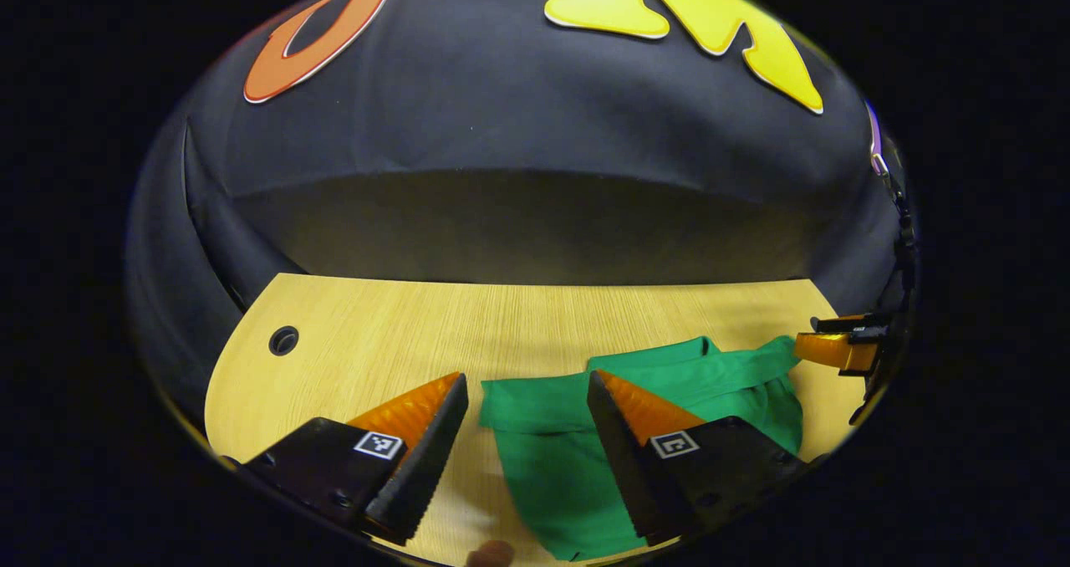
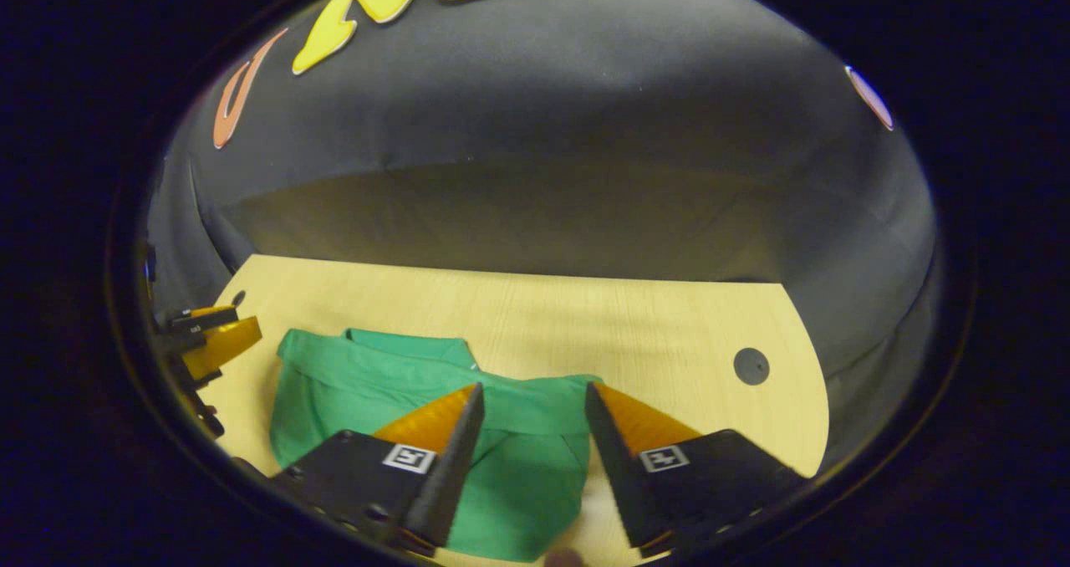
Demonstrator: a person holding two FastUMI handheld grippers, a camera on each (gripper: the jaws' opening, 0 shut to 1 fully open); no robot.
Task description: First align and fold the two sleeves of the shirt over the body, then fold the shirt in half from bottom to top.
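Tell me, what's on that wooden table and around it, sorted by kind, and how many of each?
Green shirt: 1
Handheld grippers, left gripper and right gripper: 2
Wooden table: 1
Round holes in the tabletop, one hole near each far corner, other hole: 2
Total: 6

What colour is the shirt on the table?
Plain green shirt, with no pattern visible; clearest in the right gripper view.
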